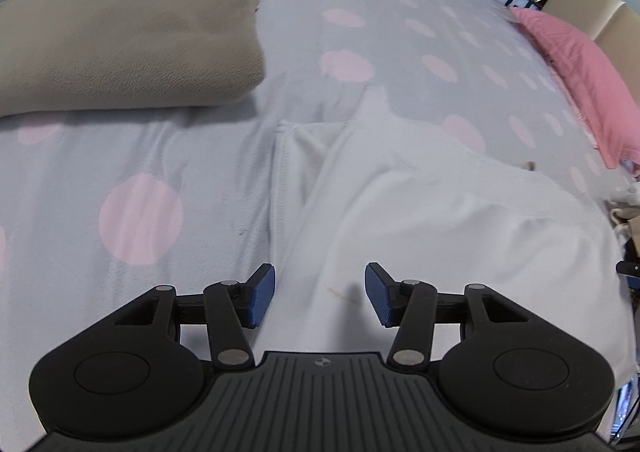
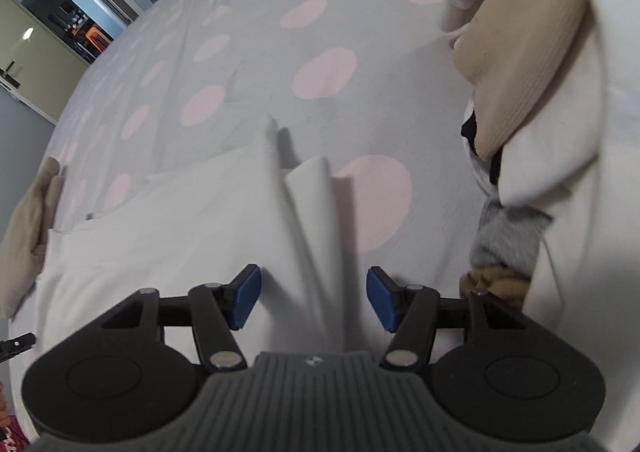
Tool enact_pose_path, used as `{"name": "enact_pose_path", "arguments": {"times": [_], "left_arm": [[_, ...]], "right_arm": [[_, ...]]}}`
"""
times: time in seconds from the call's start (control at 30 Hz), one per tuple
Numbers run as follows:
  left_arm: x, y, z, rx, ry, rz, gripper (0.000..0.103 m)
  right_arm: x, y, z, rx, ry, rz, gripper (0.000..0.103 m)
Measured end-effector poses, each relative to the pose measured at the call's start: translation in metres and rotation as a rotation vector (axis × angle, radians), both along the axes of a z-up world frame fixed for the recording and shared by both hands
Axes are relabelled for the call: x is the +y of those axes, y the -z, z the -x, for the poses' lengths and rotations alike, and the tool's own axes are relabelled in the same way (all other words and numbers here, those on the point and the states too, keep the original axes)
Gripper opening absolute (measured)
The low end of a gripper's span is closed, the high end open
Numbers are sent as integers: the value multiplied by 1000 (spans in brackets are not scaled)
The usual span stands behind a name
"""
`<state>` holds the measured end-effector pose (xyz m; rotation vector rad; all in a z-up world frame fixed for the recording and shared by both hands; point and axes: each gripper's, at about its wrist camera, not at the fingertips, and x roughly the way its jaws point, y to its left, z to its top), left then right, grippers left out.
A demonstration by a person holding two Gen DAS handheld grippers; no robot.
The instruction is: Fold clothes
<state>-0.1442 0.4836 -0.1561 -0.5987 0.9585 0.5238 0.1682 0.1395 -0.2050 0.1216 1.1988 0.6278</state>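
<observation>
**White garment spread on a dotted bed, both tongs released**

White garment (image 1: 420, 203) lies on the bed (image 1: 140, 179) directly under and ahead of both tongs. Left tongs (image 1: 320, 294) hang released, blue pads (image 1: 262, 296) apart, nothing between them. Right tongs (image 2: 314, 298) are also released, straddling a raised fold without pressing it. Beyond the left tongs sits a folded beige garment (image 1: 120, 51); right of the right tongs, a heap of clothes (image 2: 540, 91).

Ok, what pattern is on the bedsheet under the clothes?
Pale grey bedsheet with large pink polka dots, clearest in the left wrist view.
</observation>
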Motion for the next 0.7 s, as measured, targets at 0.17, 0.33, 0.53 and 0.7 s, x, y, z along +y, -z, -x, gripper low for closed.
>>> {"name": "enact_pose_path", "arguments": {"times": [0.17,0.33,0.53,0.7], "left_arm": [[0,6,-1,20,9,2,48],[-5,6,-4,29,19,-13,48],[-10,-7,-2,-3,30,-33,48],[-10,-21,3,-47,12,-29,48]], "right_arm": [[4,21,-6,26,-34,-15,60],[15,7,-7,43,-105,-8,14],[36,-40,8,6,-177,36,10],[63,-90,35,1,-237,62,10]]}}
